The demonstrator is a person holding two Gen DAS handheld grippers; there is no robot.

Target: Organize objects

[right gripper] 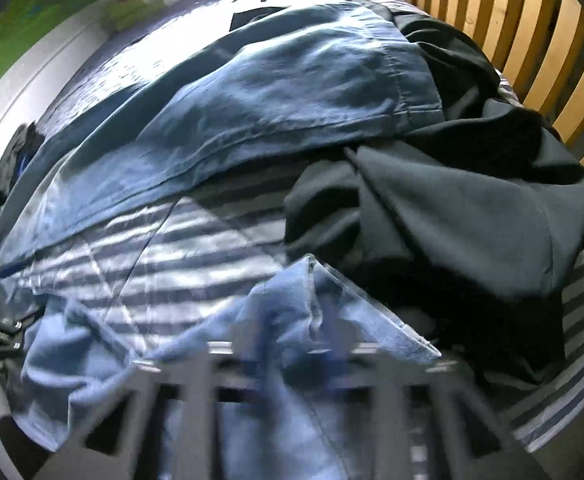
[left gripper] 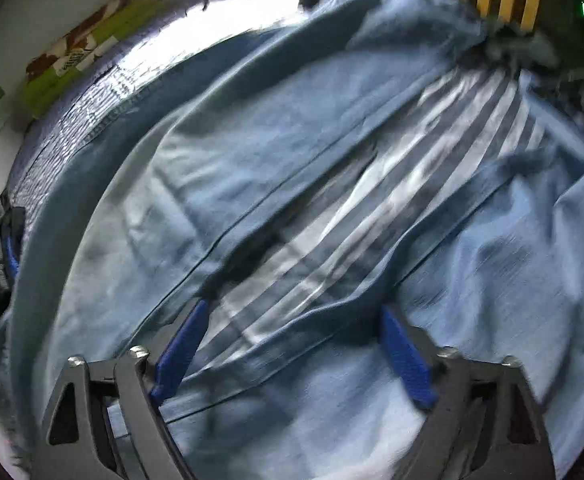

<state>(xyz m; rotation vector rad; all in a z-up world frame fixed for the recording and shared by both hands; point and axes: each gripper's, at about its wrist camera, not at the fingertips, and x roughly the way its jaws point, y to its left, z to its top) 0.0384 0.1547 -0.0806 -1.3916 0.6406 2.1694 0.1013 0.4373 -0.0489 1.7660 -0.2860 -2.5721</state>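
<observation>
Two grippers worked over blue trousers (left gripper: 275, 152) spread on the striped bed sheet (left gripper: 372, 216). Left gripper (left gripper: 292, 312) fingers stood apart above the cloth. Right gripper (right gripper: 292, 356), blurred, had fingers closed, pinching a blue fold. Black garment (right gripper: 452, 208) lay beside.

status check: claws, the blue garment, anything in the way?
Left claw open above blue garment. Right claw shut on its bunched edge, blurred. Dark garment overlaps it beside wooden slats.
</observation>
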